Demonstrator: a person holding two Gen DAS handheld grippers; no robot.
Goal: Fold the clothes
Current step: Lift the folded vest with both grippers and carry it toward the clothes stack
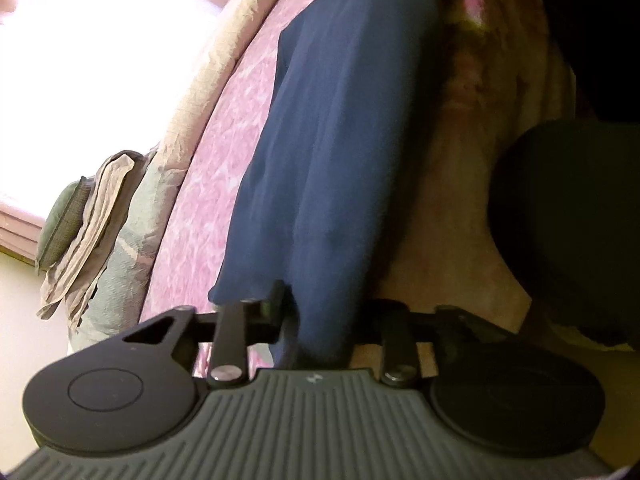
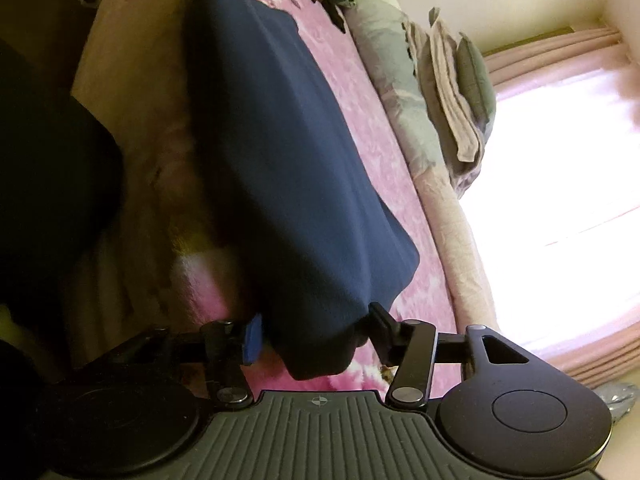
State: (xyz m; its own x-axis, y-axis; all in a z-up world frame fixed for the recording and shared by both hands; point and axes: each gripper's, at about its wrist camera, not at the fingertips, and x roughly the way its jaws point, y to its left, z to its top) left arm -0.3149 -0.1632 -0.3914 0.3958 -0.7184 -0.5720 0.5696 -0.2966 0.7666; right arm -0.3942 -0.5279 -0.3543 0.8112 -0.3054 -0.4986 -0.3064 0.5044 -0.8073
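A bed (image 1: 208, 184) under a pink patterned cover filled both wrist views, with a pale quilt (image 2: 452, 216) bunched along its far edge, a bright window (image 1: 100, 60) with pink curtains behind it, and a stack of folded linens (image 2: 452, 92) propped against a cushion by the sill. A navy garment (image 1: 344, 120) ran as one long, smooth band from my left tongs (image 1: 320, 312) to my right tongs (image 2: 316, 336), over the near side of the bed. I could not tell whether its middle rested on the cover or hung just above it. At my right tongs a thick bunch of the cloth filled the gap from one pad to the other, so I judged them to be pinching it, set fairly wide. At my left tongs the cloth passed between the fingers and touched the one I could see, but the other finger was hidden behind the fabric, so I could not tell whether they pressed on it or merely stood around it. Both views were a little blurred near the cloth. I judged the step in hand to be carrying a fold across and laying it down, with the garment already doubled lengthwise. The next move would call for setting both ends flat on the cover with the edges matched, letting go at both ends without dragging the fabric, then taking a fresh hold for the cross fold.
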